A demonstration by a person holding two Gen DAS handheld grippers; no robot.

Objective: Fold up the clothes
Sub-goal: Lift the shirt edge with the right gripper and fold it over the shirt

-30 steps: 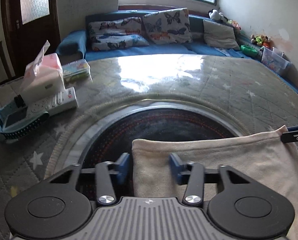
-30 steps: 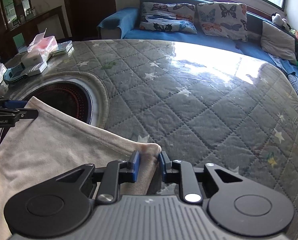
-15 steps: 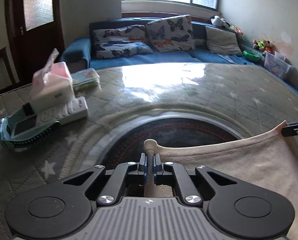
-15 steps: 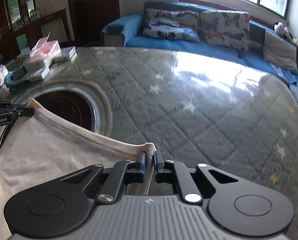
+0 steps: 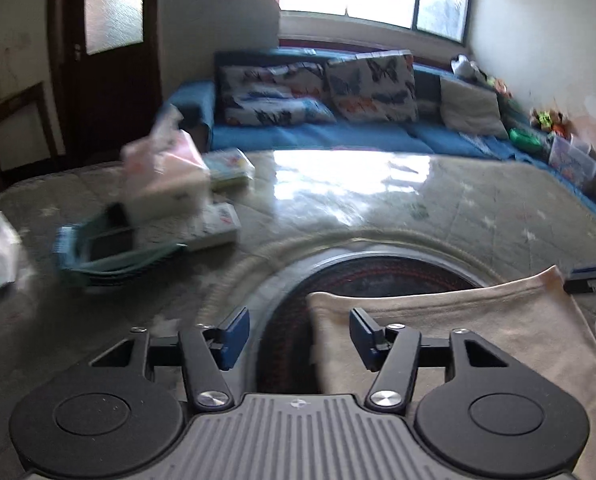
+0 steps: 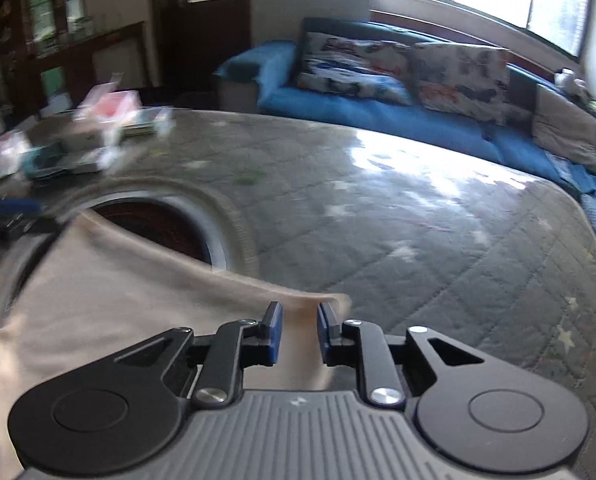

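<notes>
While both tongs are opening, left tongs (image 5: 296,336) stand released beside the beige garment (image 5: 458,332) corner; right tongs (image 6: 298,332) straddle its other corner, pads apart.

- No text, label, brand or number can be read in either view; motion blur smears everything.
- The white box (image 5: 214,227) on the desk, ahead and left of the left gripper (image 5: 298,338), bears a red mark, too blurred to read.

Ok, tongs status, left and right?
Left tongs: opening, beige cloth corner between them, not gripped.
Right tongs: opening, cloth corner between them, released.
</notes>
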